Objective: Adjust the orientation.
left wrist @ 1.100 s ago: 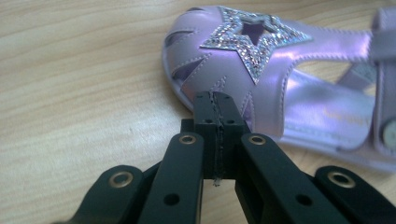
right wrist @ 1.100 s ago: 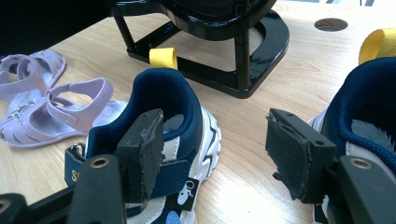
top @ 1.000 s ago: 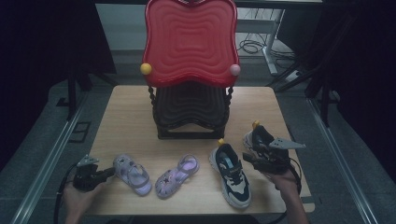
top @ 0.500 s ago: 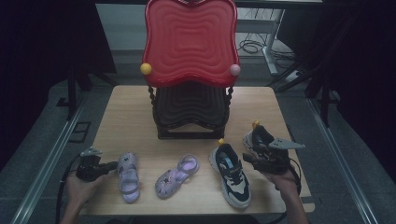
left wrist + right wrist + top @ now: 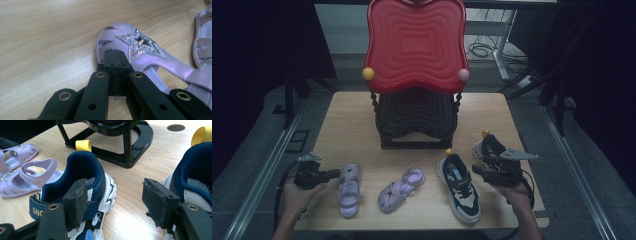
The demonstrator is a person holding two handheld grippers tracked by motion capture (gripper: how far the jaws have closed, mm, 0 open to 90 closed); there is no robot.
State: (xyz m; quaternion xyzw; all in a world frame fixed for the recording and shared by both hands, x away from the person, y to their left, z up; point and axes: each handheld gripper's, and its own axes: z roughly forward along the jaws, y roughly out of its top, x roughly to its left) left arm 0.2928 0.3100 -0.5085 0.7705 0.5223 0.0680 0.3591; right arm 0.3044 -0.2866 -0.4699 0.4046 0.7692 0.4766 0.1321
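Two lilac sandals lie at the table's front left. The left sandal (image 5: 348,192) (image 5: 140,50) has a glitter star on its toe. My left gripper (image 5: 333,173) (image 5: 115,53) is shut with nothing between its jaws, and its tips rest against that toe's side. The second sandal (image 5: 402,182) (image 5: 203,47) (image 5: 37,173) lies just to the right. A navy and white sneaker (image 5: 459,185) (image 5: 82,170) stands front right, with its mate (image 5: 486,146) (image 5: 197,172) beside it. My right gripper (image 5: 478,170) (image 5: 116,202) is open, hovering low between the two sneakers' heels.
A black stand (image 5: 414,117) (image 5: 125,147) topped by a red wavy panel (image 5: 414,45) occupies the table's middle back. Bare wood (image 5: 347,125) lies left of it. The table's front edge (image 5: 412,227) is close to the shoes. A round hole (image 5: 176,127) marks the tabletop.
The left sandal has swung from a diagonal lie to pointing straight away from the front edge. My left gripper has shifted slightly right and up the picture. The right gripper stayed still.
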